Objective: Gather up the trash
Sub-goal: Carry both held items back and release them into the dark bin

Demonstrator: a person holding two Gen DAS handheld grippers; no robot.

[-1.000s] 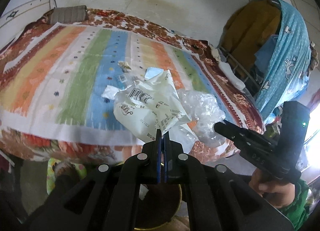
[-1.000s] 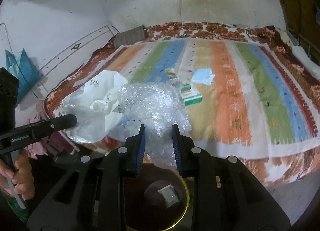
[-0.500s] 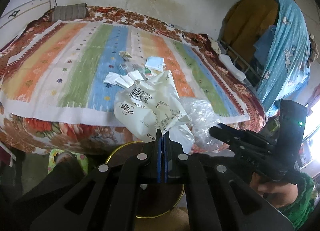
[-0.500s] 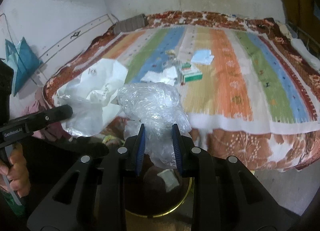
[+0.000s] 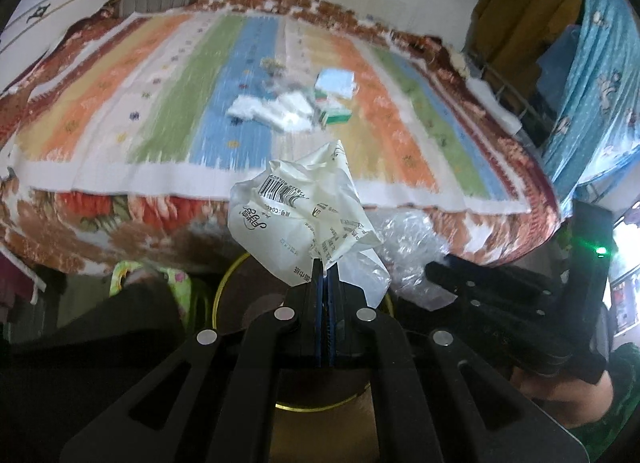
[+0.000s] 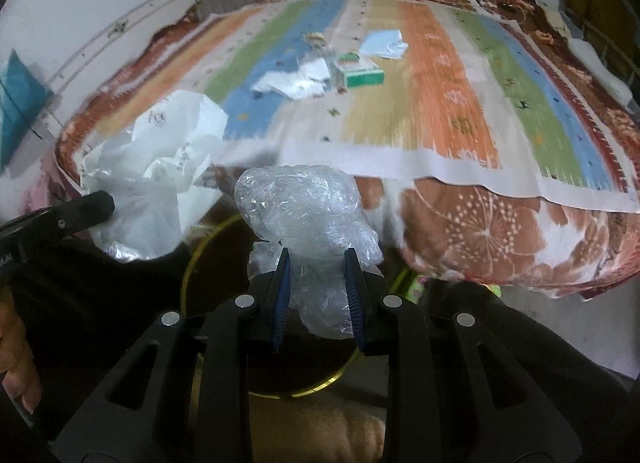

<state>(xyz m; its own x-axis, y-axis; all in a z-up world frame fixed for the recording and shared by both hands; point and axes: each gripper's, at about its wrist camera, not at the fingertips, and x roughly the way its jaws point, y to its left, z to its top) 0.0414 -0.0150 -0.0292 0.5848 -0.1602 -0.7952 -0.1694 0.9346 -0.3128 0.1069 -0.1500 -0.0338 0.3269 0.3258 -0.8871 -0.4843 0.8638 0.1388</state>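
Crinkled white plastic, a printed bag (image 5: pixel 304 219) with a barcode, was pinched between the tightly closed fingers of the left tool (image 5: pixel 325 275), which was held just off the near edge of the bed (image 5: pixel 100 103). Beside it, the right tool (image 6: pixel 316 267) gripped a wad of clear film (image 6: pixel 304 207), its jaws held apart only by the wad's bulk. Both bundles hung above a dark round bin with a yellow rim (image 6: pixel 340 377) standing on the floor below the bed's edge, so two pieces looked gathered but not yet dropped in. More rubbish was left on the striped bedspread: white crumpled tissues (image 6: pixel 292 81), a green and white box (image 6: pixel 362 75), a pale blue face mask (image 6: pixel 384 43) and a small scrap (image 6: pixel 314 38) farther back, all clustered near the middle. Each tool pointed forward and slightly downward, side by side and near each other, with the person's fingers (image 6: pixel 16 359) visible wrapped round the left handle.
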